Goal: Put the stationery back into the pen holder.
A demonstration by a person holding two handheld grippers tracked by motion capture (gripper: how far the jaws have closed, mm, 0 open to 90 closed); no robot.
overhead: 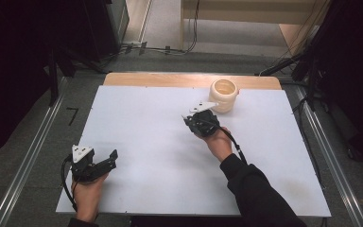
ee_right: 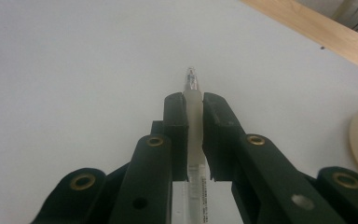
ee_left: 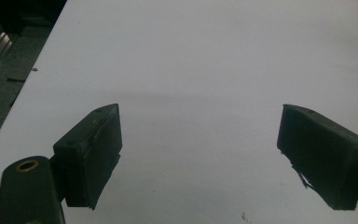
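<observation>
Clear plastic pen (ee_right: 194,116) sits pinched in my right gripper (ee_right: 194,105), near the cream ribbed cup (overhead: 224,95). My left gripper (ee_left: 200,140) gapes empty over bare white board (overhead: 146,142).

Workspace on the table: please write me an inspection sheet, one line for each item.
Surface: white board on a wooden table, bare.
Job's things: clear pen in the right jaws; cream ribbed cup upright at the far edge.
Clutter: nothing seen.
Grippers: left hand-held gripper open, near the front left corner; right hand-held gripper shut on the pen, beside the cup.
Cables: one trails from each gripper; more on the floor behind.
Surroundings: metal rails, grey floor, dark equipment.
</observation>
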